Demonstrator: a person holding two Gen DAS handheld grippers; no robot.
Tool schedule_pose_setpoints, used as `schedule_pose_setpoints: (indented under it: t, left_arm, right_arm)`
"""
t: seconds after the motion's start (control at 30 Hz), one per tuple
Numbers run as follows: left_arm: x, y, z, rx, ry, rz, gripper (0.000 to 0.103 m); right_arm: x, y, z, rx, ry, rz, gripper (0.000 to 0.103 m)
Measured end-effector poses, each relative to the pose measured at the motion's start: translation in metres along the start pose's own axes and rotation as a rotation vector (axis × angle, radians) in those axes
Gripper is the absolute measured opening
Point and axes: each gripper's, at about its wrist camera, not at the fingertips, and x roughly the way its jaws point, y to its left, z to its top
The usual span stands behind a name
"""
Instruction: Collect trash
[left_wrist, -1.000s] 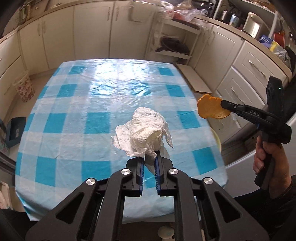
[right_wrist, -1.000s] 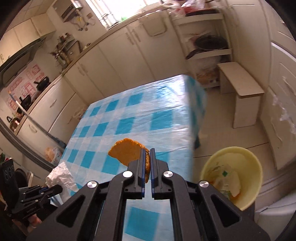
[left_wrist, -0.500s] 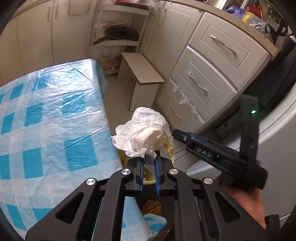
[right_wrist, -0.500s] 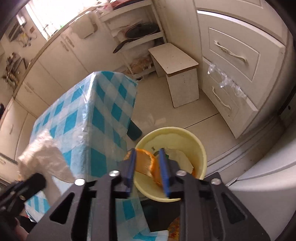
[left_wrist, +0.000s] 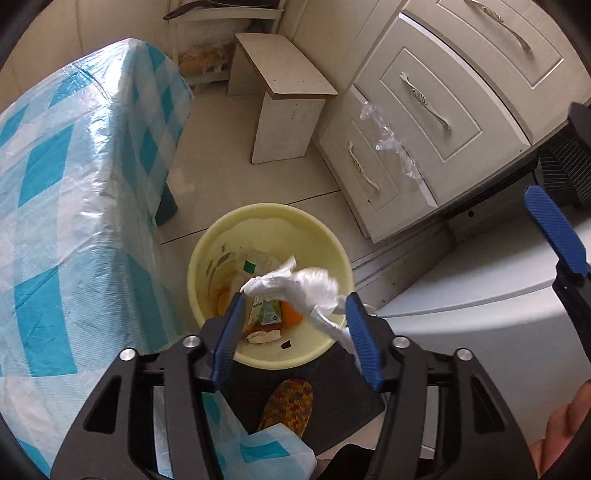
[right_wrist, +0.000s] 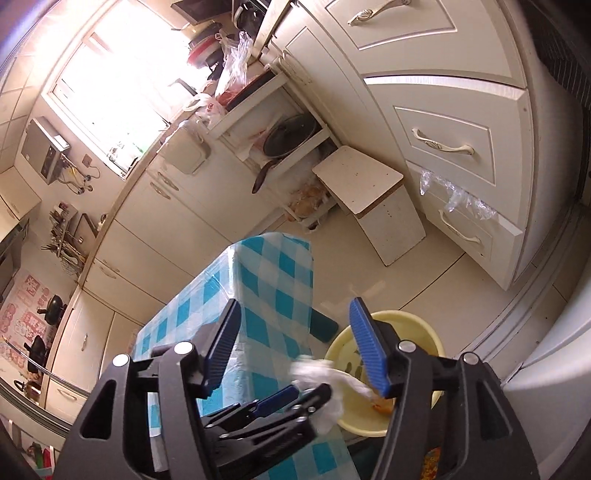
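Observation:
A yellow bin (left_wrist: 266, 212) stands on the floor beside the table and holds several scraps, with an orange peel (left_wrist: 291, 314) among them. My left gripper (left_wrist: 294, 297) points down over the bin and its jaws are opening. A crumpled white paper towel (left_wrist: 306, 286) hangs loose and blurred between them, not pinched. In the right wrist view my right gripper (right_wrist: 295, 343) is opening too, with nothing between its fingers. Below it are the left gripper (right_wrist: 310, 391), the paper towel (right_wrist: 317, 373) and the bin (right_wrist: 424, 328). At the right edge of the left wrist view, one blue finger (left_wrist: 554, 229) of the right gripper shows.
The table (left_wrist: 74, 184), under a blue-and-white check cloth with plastic over it, rises left of the bin. A low white stool (left_wrist: 284, 92) and cream drawers (left_wrist: 424, 110) stand behind. A white appliance (left_wrist: 480, 332) is at the right, a patterned slipper (left_wrist: 291, 402) just below the bin.
Both grippers swung from over the table to over the bin. The right one opened and the orange peel left it. The left one, shut on the paper towel, has opened.

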Motion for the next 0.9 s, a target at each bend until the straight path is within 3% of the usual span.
schedule_pose_setpoints:
  t: [0.17, 0.23, 0.47, 0.53, 0.67, 0.9]
  left_arm:
    - [-0.012, 0.000, -0.006, 0.019, -0.034, 0.035, 0.073]
    - [-0.026, 0.002, -0.012, 0.036, -0.051, 0.034, 0.073]
    - [-0.118, 0.033, -0.060, 0.039, -0.216, 0.145, 0.078]
    - [-0.148, 0.043, -0.079, 0.050, -0.271, 0.204, 0.081]
    - [-0.206, 0.067, -0.128, 0.033, -0.378, 0.321, 0.087]
    - [-0.286, 0.100, -0.205, -0.048, -0.526, 0.396, 0.091]
  right_arm:
    - [-0.009, -0.003, 0.005, 0.018, -0.014, -0.006, 0.066]
    - [-0.009, -0.001, 0.005, 0.014, -0.011, -0.007, 0.066]
    - [-0.028, 0.037, -0.017, -0.156, -0.054, -0.121, 0.083]
    - [-0.045, 0.055, -0.034, -0.246, -0.109, -0.174, 0.091]
    - [-0.086, 0.080, -0.085, -0.352, -0.220, -0.189, 0.094]
    - [-0.153, 0.120, -0.176, -0.469, -0.346, -0.171, 0.096]
